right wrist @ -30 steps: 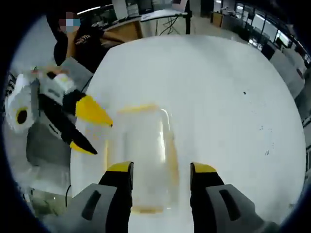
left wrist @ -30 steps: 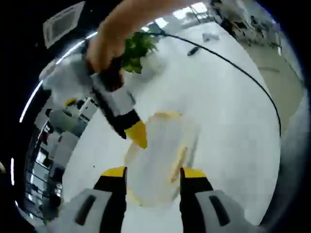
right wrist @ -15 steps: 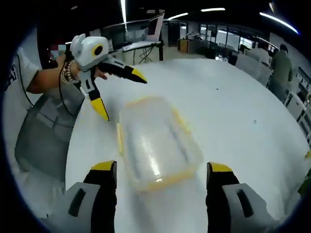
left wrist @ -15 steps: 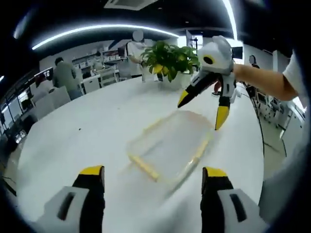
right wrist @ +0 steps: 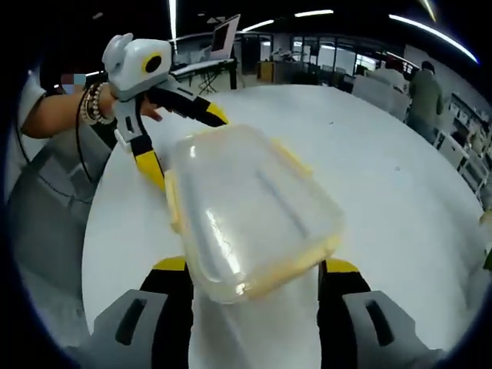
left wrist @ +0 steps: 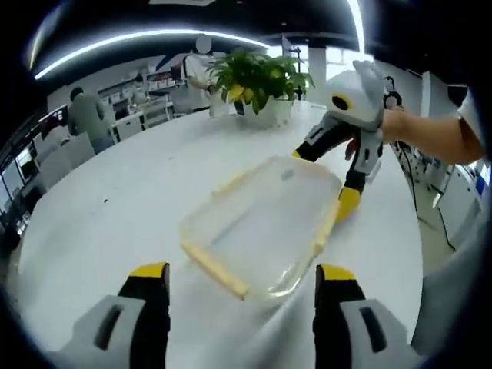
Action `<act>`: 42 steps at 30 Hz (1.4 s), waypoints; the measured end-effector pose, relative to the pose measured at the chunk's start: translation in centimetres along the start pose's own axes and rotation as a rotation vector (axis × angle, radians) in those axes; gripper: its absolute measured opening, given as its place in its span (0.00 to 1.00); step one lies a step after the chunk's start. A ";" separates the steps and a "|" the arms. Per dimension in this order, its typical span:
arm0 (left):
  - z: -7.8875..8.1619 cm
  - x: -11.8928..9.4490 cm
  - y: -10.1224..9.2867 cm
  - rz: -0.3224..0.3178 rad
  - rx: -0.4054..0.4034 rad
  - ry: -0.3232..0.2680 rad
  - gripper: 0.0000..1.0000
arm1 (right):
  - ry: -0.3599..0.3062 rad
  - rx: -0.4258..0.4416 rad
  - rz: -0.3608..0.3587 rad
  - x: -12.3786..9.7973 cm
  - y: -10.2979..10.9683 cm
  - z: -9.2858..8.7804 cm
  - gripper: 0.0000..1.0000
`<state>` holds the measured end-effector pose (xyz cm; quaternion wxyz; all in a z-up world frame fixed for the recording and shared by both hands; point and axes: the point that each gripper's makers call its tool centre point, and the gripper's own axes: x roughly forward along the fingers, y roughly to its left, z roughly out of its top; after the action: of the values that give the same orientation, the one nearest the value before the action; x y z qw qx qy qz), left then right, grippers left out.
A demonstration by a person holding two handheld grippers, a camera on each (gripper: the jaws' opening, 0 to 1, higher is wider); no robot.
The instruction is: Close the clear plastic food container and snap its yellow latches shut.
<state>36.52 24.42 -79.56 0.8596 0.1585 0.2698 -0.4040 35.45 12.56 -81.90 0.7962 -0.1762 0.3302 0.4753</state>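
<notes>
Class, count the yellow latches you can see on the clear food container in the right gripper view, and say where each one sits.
3. One latch on the container's left edge, one on its right edge, one along the near end between the right gripper's jaws. A far-end latch may be hidden.

A clear, rounded-rectangle plastic food container (left wrist: 265,227) (right wrist: 250,207) lies flat on the white table (left wrist: 123,200), its frosted lid down on top. Yellow latches (left wrist: 215,269) (right wrist: 173,201) run along its edges; whether they are snapped home I cannot tell.
</notes>
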 end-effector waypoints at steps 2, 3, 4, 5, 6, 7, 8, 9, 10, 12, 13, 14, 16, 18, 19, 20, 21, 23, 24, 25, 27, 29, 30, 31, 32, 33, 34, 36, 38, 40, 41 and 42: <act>0.0 0.2 0.1 -0.007 -0.008 -0.001 0.71 | -0.009 0.007 -0.007 0.1 0.0 0.0 0.62; -0.1 0.3 0.2 -0.008 -0.008 0.000 0.67 | -0.015 0.008 -0.010 0.2 0.1 0.1 0.61; -0.1 0.4 0.0 -0.021 -0.012 -0.001 0.64 | -0.025 0.011 -0.013 0.2 0.0 0.1 0.60; -0.1 0.5 -0.4 -0.043 -0.019 0.002 0.60 | -0.030 0.015 -0.015 0.2 0.2 0.2 0.58; -0.3 0.6 -0.5 -0.037 -0.027 0.015 0.58 | -0.030 0.015 -0.023 0.3 0.0 0.1 0.58; -0.2 0.6 -0.5 -0.036 -0.016 0.008 0.58 | -0.029 0.012 -0.021 0.3 0.1 0.1 0.58; -0.3 0.5 -0.5 -0.035 -0.014 0.006 0.58 | -0.023 0.015 -0.023 0.4 0.1 0.1 0.57; -0.3 0.5 -0.5 -0.035 -0.017 0.003 0.58 | -0.019 0.016 -0.026 0.5 0.1 0.1 0.57; -0.3 0.5 -0.4 -0.035 -0.024 0.005 0.57 | -0.014 0.014 -0.031 0.5 0.1 0.2 0.57; -0.5 0.4 -0.2 -0.040 -0.032 0.011 0.56 | -0.003 0.011 -0.033 0.7 0.1 0.3 0.56; -0.6 0.3 -0.2 -0.041 -0.030 0.013 0.55 | 0.003 0.007 -0.033 0.8 0.2 0.4 0.56; -0.7 0.3 0.1 -0.039 -0.032 0.024 0.54 | 0.003 0.008 -0.033 0.9 0.1 0.5 0.56; -0.8 0.2 0.5 -0.034 -0.028 0.034 0.52 | 0.002 0.008 -0.035 1.2 0.2 0.8 0.55; -1.1 0.0 1.4 -0.016 -0.018 0.051 0.51 | 0.000 0.001 -0.043 1.7 0.2 1.4 0.54; -1.4 -0.2 2.0 -0.003 -0.013 0.070 0.51 | -0.003 -0.005 -0.044 2.0 0.2 1.9 0.53; -1.6 -0.3 2.5 0.003 -0.009 0.081 0.51 | -0.003 -0.008 -0.042 2.2 0.3 2.2 0.52; -1.8 -0.6 3.0 0.009 -0.006 0.090 0.51 | -0.006 -0.014 -0.042 2.6 0.3 2.7 0.51; -2.1 -0.9 4.1 0.017 -0.010 0.100 0.51 | -0.013 -0.015 -0.040 3.3 0.2 3.4 0.49; -2.2 -1.0 4.5 0.023 -0.014 0.100 0.50 | -0.017 -0.010 -0.040 3.7 0.1 3.7 0.49; -2.4 -1.1 5.0 0.034 -0.019 0.095 0.49 | -0.021 -0.005 -0.041 4.1 0.0 4.0 0.49; -2.8 -1.4 6.3 0.055 -0.032 0.094 0.43 | -0.036 0.005 -0.048 4.9 -0.3 4.9 0.48; -3.0 -1.7 7.6 0.073 -0.039 0.091 0.38 | -0.044 0.007 -0.055 5.8 -0.6 5.6 0.47; -3.0 -1.8 8.1 0.075 -0.049 0.088 0.37 | -0.043 -0.006 -0.059 6.2 -0.8 6.0 0.47; -3.0 -1.9 8.5 0.078 -0.060 0.088 0.37 | -0.039 -0.020 -0.060 6.6 -1.0 6.2 0.46; -3.2 -2.0 9.3 0.081 -0.063 0.088 0.36 | -0.036 -0.030 -0.061 7.1 -1.3 6.8 0.46; -3.2 -2.0 9.5 0.084 -0.063 0.087 0.36 | -0.035 -0.032 -0.062 7.4 -1.6 7.1 0.46; -3.2 -1.9 9.9 0.093 -0.066 0.085 0.36 | -0.034 -0.033 -0.062 7.7 -1.9 7.4 0.45; -3.2 -1.8 10.7 0.103 -0.062 0.086 0.36 | -0.034 -0.038 -0.066 8.4 -2.5 8.0 0.44; -3.1 -1.5 12.0 0.114 -0.063 0.083 0.36 | -0.037 -0.041 -0.073 9.0 -3.2 8.6 0.43; -2.9 -1.3 13.1 0.126 -0.074 0.084 0.36 | -0.042 -0.047 -0.086 9.7 -3.9 9.3 0.42; -2.8 -1.1 13.5 0.132 -0.075 0.084 0.36 | -0.044 -0.047 -0.091 10.0 -4.2 9.6 0.42; -2.8 -1.0 13.9 0.136 -0.077 0.081 0.36 | -0.045 -0.047 -0.093 10.2 -4.5 9.8 0.42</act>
<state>45.89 35.03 -80.45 0.8789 0.1594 0.3084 -0.3270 46.29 22.74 -82.05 0.8204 -0.1995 0.2922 0.4493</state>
